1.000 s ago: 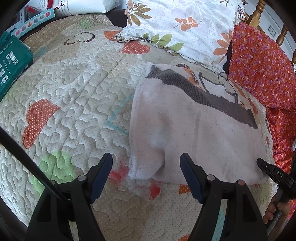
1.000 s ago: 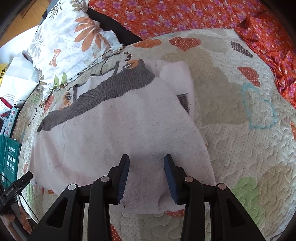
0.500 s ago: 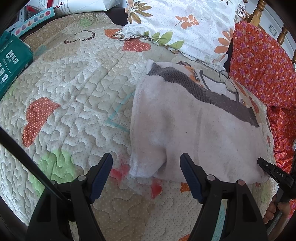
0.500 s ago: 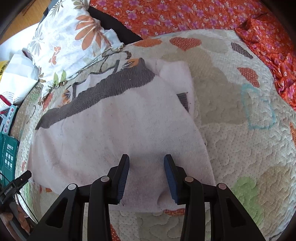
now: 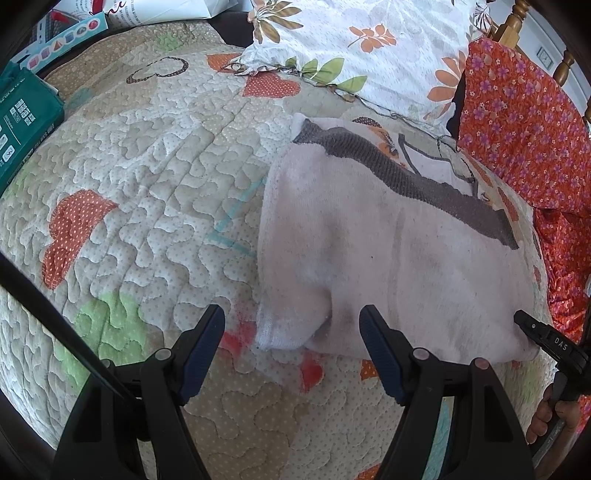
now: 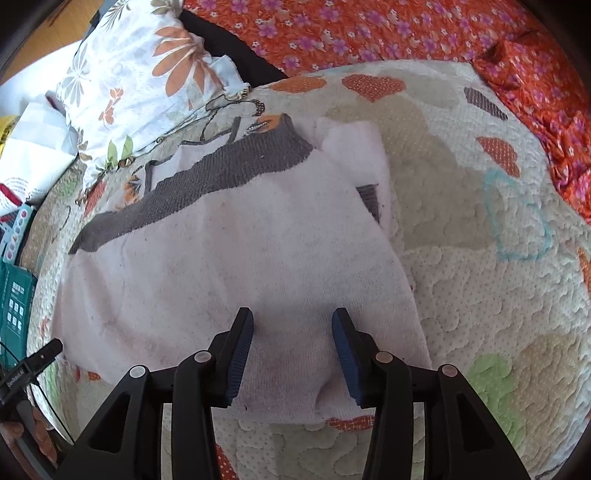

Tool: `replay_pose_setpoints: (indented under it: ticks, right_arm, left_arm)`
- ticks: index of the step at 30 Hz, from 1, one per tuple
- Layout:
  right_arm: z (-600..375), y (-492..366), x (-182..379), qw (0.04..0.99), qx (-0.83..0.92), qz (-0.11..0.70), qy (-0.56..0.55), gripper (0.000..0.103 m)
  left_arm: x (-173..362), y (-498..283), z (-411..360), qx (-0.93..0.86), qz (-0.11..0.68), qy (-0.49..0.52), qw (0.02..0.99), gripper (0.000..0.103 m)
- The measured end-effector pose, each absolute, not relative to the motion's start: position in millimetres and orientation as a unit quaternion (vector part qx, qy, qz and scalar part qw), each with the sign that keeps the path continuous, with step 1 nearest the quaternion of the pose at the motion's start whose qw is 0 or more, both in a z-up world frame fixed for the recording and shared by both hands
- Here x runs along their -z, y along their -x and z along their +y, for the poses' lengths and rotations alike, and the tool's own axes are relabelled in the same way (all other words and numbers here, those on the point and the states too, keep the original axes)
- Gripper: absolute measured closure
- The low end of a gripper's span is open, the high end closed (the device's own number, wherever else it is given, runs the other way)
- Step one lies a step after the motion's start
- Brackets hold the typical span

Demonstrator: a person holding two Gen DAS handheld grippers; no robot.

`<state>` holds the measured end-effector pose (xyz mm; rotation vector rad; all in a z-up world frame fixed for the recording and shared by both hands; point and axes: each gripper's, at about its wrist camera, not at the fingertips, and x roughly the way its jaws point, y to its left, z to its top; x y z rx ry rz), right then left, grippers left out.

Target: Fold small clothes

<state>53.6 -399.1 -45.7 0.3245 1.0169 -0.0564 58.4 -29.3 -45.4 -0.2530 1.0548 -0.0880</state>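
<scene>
The pink garment (image 6: 236, 266) lies flat on the bed's quilt (image 5: 147, 192), long axis running toward the floral pillow (image 5: 369, 48). The right gripper (image 6: 291, 343) hovers over its near hem, jaws just widening, empty. The left gripper (image 5: 291, 343), jaws apart, straddles the garment's left corner.

**Around the work area**

You have a quilted bedspread (image 5: 155, 192) with heart patches under everything. Beyond it lies a white pillow (image 5: 369, 48) printed with orange flowers and green leaves — beside it an orange floral cloth (image 5: 517, 129). To your left sits a teal box (image 5: 22, 122), with white printed paper (image 5: 162, 11) further back — and a wooden bedpost (image 5: 511, 22) at the far right.
</scene>
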Motion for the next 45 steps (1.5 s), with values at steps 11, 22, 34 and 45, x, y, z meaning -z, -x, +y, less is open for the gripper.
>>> replay_pose_setpoints:
  ticks: [11,22,34,45]
  right_arm:
    - [-419.0,-36.0,26.5,0.882,0.052,0.428,-0.193,0.051]
    - [-413.2,-86.2,26.6,0.879,0.041,0.422,-0.217,0.056]
    - [-400.0,-145.0,20.8,0.875,0.105,0.461,-0.104,0.058]
    - [-155.6,-119.8,15.3,0.842,-0.227,0.487,-0.057,0.049]
  left_arm:
    - [26.9,-91.8,-33.9,0.036,0.481,0.102,0.87,0.029]
    - [2.9,-125.9,4.9,-0.004,0.448,0.177,0.876,0.029]
    - [13.7,-127.9,67.2,-0.062,0.465,0.221,0.855,0.029]
    - [-2.8,-112.4,119.5,-0.094,0.428,0.302,0.847,0.029]
